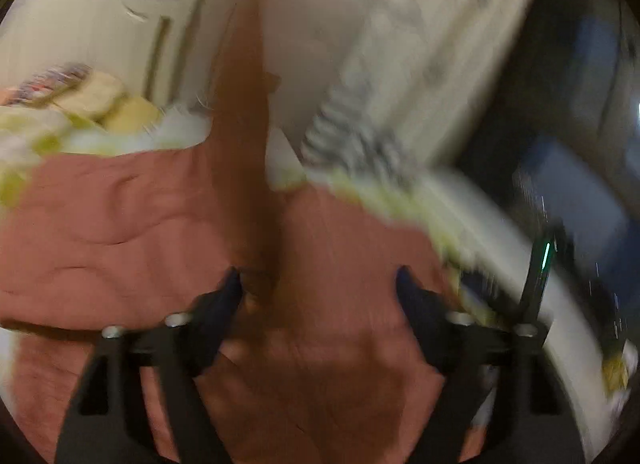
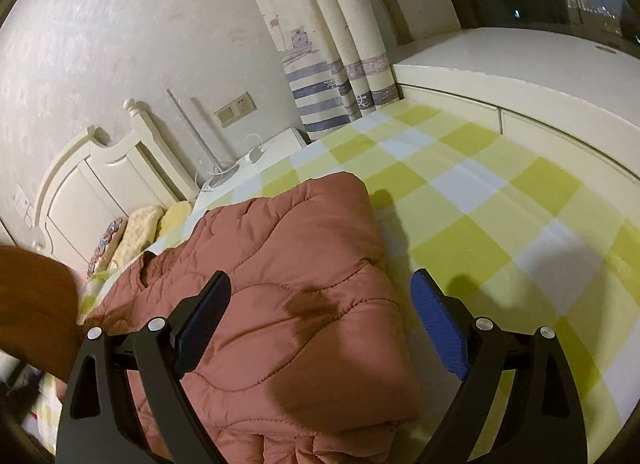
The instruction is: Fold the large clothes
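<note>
- The quilted rust-pink jacket [image 2: 288, 288] lies on the yellow-and-white checked bed sheet [image 2: 500, 200], already doubled into a thick bundle, its nearer edge toward the grippers and its far edge toward the headboard [image 2: 100, 184].
- The right gripper [image 2: 320, 320] hovers over the jacket's near half with its jaws spread wide and nothing between the pads.
- The left gripper [image 1: 318, 284] also stands apart; a raised ridge of jacket fabric [image 1: 248, 168] stands just ahead of its left finger, but the view is badly smeared and no clamping shows.
- Judged step: taking a fresh hold for the next fold. It would go best if each claw bit through all layers at a corner of the jacket's near edge, then both lifted together so the padding does not slide open.
- Around the jacket: pillows [image 2: 148, 224] beside the headboard, a nautical striped curtain [image 2: 332, 76] beyond, and a white cabinet [image 2: 520, 76] beside the bed.
- The sheet to the right of the jacket is bare, so nothing blocks a fold that way; an orange-brown shape [image 2: 36, 304] at the jacket's left is too blurred to name.
</note>
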Available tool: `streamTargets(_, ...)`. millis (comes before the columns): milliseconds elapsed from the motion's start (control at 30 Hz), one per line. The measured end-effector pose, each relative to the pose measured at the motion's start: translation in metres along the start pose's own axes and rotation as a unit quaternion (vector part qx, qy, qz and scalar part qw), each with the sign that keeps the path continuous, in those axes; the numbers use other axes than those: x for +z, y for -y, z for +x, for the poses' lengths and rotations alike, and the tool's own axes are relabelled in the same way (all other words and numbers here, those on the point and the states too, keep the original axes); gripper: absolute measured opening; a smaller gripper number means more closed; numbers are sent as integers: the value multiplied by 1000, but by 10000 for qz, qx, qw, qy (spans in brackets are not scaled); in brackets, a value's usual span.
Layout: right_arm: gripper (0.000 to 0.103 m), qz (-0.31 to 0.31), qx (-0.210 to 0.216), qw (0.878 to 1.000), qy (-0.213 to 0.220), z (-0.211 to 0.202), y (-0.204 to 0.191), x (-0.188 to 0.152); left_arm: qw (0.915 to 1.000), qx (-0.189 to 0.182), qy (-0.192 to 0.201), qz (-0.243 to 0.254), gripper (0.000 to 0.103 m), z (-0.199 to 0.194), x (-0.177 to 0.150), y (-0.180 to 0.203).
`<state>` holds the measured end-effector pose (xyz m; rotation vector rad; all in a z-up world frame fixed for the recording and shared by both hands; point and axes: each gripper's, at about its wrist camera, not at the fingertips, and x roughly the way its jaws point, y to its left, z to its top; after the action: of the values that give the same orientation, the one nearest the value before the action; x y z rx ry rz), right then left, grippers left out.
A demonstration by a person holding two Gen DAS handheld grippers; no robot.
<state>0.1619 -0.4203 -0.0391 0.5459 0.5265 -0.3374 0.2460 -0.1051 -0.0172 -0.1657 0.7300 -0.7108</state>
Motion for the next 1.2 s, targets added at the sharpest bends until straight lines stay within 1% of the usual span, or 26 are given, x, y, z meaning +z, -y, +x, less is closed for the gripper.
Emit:
streamTargets(67, 88, -109, -17, 9999, -4, -1, -3, -7, 9994, 35, -216, 276, 78, 14, -16, 6)
streamTargets(100, 88, -161, -19, 9999, -8, 0, -4, -4, 9991, 78, -227, 363, 78, 14, -20, 5)
streamTargets(167, 88, -221, -33, 9997, -20, -2, -6, -13, 9988, 182, -177, 427, 79, 6, -25, -3)
streamTargets(200, 88, -235, -36, 9997, -29, -2, -6, -14, 9990, 219, -114, 382, 80, 1, -30, -7)
streamTargets(267, 88, -234, -34, 9997, -23, -2, -7, -14, 9988, 419, 196, 156, 86, -25, -34, -25)
streamTargets(300, 88, -231, -33, 9997, -15, -2, -7, -16, 9967, 670, 452, -57, 87, -40, -31, -44)
streamTargets(333, 88, -229, -28, 9997, -2, -2, -7, -16, 9939, 892, 611, -204, 88, -62, -39, -55)
streamTargets(367, 88, -233, -24, 9997, 11, -3, -6, -18, 9889, 1213, 768, -378, 88, -75, -44, -63)
streamTargets(400, 88, -243, -15, 9997, 35, -3, -6, -16, 9794, 1719, 886, -583, 88, -84, -46, -84)
streamTargets(433, 88, -274, -2, 9996, 64, -5, -8, -18, 9708, 2112, 911, -687, 88, -85, -44, -94)
streamTargets(467, 88, -313, 12, 9995, 86, -5, -8, -20, 9584, 2586, 916, -786, 88, -83, -43, -106)
streamTargets(500, 88, -373, 23, 9992, 123, -6, -10, -21, 9422, 3088, 911, -929, 87, -85, -48, -121)
streamTargets(533, 88, -465, 39, 9988, 169, -8, -13, -22, 9365, 3221, 916, -1045, 87, -83, -52, -129)
streamTargets(600, 88, -688, 29, 9975, 160, -10, -22, -22, 9347, 3125, 962, -1394, 87, -88, -56, -146)
streamTargets(633, 88, -770, 9, 9970, 84, -10, -26, -24, 9327, 3112, 1068, -1474, 88, -92, -55, -149)
streamTargets(700, 88, -856, 112, 9961, -161, -9, -36, -26, 9318, 3128, 1199, -1396, 88, -94, -54, -148)
streamTargets(800, 88, -855, 531, 9939, -462, -9, -61, -31, 9313, 3158, 1332, -1233, 90, -99, -60, -135)
streamTargets(833, 88, -898, 628, 9924, -555, -7, -70, -32, 9311, 3128, 1428, -1220, 93, -104, -62, -131)
streamTargets(900, 88, -1123, 799, 9857, -972, 6, -94, -37, 9313, 3036, 1538, -1300, 95, -113, -69, -129)
streamTargets(1000, 88, -1417, 574, 9733, -1714, 37, -116, -51, 9311, 2899, 1560, -1568, 95, -121, -76, -132)
streamTargets(1033, 84, -1392, 570, 9719, -1810, 45, -121, -55, 9302, 2878, 1553, -1667, 95, -121, -78, -135)
streamTargets(1067, 59, -1423, 610, 9727, -1729, 46, -125, -57, 9300, 2856, 1548, -1722, 95, -121, -78, -137)
streamTargets(1100, 47, -1487, 713, 9730, -1615, 43, -129, -58, 9300, 2827, 1544, -1770, 95, -121, -78, -139)
streamTargets(1133, 32, -1523, 694, 9760, -1391, 35, -133, -58, 9300, 2819, 1540, -1786, 96, -121, -78, -140)
streamTargets(1167, 21, -1524, 749, 9783, -1191, 26, -134, -57, 9302, 2811, 1534, -1795, 97, -121, -79, -140)
streamTargets(1200, 19, -1530, 789, 9805, -945, 12, -135, -54, 9304, 2799, 1538, -1799, 97, -121, -79, -141)
